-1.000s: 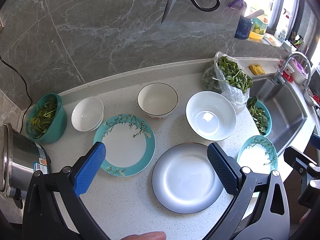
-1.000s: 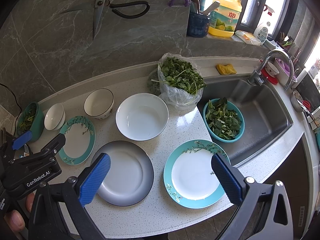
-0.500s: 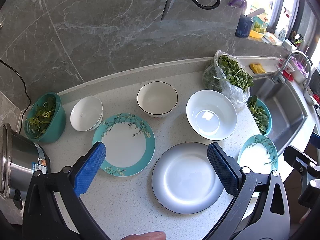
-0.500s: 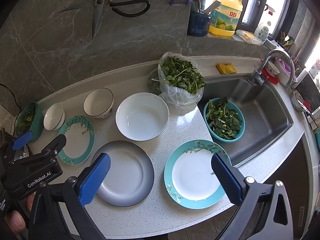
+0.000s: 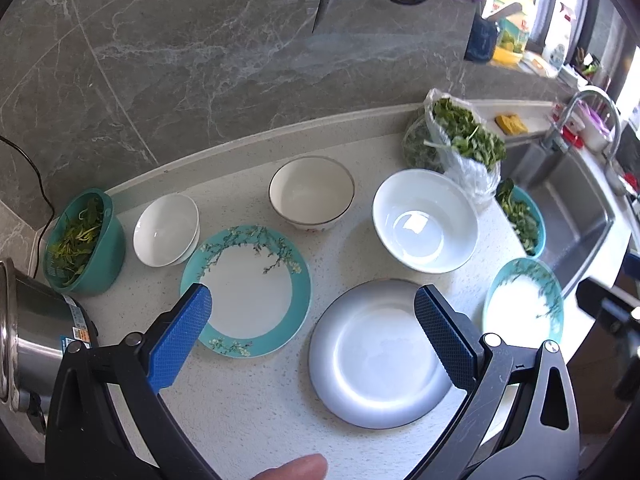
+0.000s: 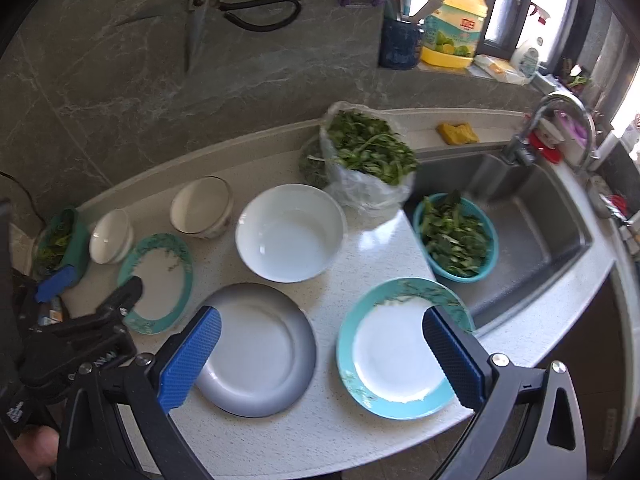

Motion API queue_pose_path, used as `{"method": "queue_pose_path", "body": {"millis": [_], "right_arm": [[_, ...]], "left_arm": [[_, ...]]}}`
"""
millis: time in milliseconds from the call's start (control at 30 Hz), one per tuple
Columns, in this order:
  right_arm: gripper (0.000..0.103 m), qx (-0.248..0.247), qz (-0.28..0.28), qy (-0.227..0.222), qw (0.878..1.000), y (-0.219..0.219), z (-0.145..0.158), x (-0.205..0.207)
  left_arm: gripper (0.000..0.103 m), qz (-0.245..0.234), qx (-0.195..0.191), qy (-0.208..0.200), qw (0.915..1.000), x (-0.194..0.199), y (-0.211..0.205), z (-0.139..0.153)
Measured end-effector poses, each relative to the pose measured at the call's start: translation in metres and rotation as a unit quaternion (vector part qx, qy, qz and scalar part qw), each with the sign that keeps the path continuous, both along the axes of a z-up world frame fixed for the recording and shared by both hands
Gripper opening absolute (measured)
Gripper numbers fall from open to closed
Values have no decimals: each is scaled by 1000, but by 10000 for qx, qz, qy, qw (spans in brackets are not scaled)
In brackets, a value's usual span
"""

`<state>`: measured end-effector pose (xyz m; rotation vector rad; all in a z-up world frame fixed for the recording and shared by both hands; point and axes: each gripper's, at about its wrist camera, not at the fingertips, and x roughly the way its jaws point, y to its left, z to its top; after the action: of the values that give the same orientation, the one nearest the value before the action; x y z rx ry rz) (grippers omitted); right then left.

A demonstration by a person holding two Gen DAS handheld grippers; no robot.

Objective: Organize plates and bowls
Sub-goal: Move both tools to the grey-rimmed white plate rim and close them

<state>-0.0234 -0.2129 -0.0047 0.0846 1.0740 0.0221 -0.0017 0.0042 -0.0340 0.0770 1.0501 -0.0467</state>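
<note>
On the white counter lie a teal floral plate [image 5: 248, 290], a grey-rimmed plate [image 5: 380, 354] and a second teal floral plate [image 6: 394, 350] near the sink. Behind them stand a small white bowl [image 5: 166, 230], a dark-rimmed bowl [image 5: 311, 192] and a wide white bowl [image 5: 425, 220]. My left gripper [image 5: 312, 324] is open and empty, hovering above the gap between the left teal plate and the grey plate. My right gripper [image 6: 320, 350] is open and empty above the grey plate [image 6: 256, 350] and the right teal plate.
A teal basket of greens [image 5: 82, 242] and a steel cooker [image 5: 32, 332] stand at the left. A bag of greens [image 6: 368, 160], a teal basket of leaves [image 6: 456, 238] and the sink [image 6: 532, 232] are at the right. Scissors [image 6: 224, 12] hang on the wall.
Both grippers have dipped slightly towards the counter, so the dishes sit a little higher and closer in view. The right view is motion-blurred. Both stay open; no dish has moved.
</note>
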Motion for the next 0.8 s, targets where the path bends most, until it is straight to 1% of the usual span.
{"method": "queue_pose_path", "body": {"millis": [67,100,133,200,233,267,333,367,400,433,467,533,567,600,667,700,733,767,800], "right_arm": [[103,440,214,-75,9988,-3,-10,-2],[103,728,329,-108,9967,-6,-20,-5],[103,1066,460,-140,9931,-9,-30,-8],[103,1735,724,-99,9821,-14,-54,-13],[103,1941,784,-21,9778,-15,-64,-13],[102,2081,797,115,9748,-16,-78,-12],[100,2352,868,278,9677,-21,-98,-11],[100,2455,908,309,9646,-24,-104,-9],[100,2602,988,360,9598,-27,-112,-5],[100,2742,1086,439,9545,-29,-118,-1],[100,2789,1164,495,9520,-30,-123,2],[100,2838,1429,657,9459,-30,-132,14],[100,2844,1561,761,9429,-32,-139,21],[97,2837,1632,841,9412,-33,-144,27],[90,2871,1755,1023,9361,-36,-155,40],[87,2901,1785,1109,9336,-38,-161,46],[86,2926,1778,1165,9323,-41,-166,52],[82,2957,1756,1232,9309,-45,-172,56],[80,3005,1742,1321,9284,-48,-178,62]], "left_arm": [[103,-84,-120,-17,9999,-9,10,-19],[103,-125,-199,44,9997,-14,15,-30],[103,-161,-299,180,9993,-19,21,-44],[101,-230,-595,578,9963,-29,33,-76],[101,-274,-785,754,9937,-35,38,-90],[101,-347,-1071,898,9896,-42,44,-106],[101,-328,-1626,986,9812,-53,55,-128],[101,-223,-1782,1005,9786,-58,60,-139],[101,-105,-1740,1041,9792,-62,63,-149],[101,-93,-1702,1021,9801,-65,65,-155],[101,-193,-1673,857,9820,-68,66,-160],[101,-302,-1641,668,9837,-72,65,-165],[101,-217,-1591,706,9845,-72,65,-169],[101,-89,-1576,815,9841,-70,67,-172],[101,260,-1636,1104,9800,-68,74,-181],[99,438,-1645,1175,9784,-67,76,-185],[95,600,-1685,1245,9760,-66,78,-190],[84,702,-1816,1341,9717,-65,80,-196],[76,719,-1946,1410,9680,-64,80,-201]]}}
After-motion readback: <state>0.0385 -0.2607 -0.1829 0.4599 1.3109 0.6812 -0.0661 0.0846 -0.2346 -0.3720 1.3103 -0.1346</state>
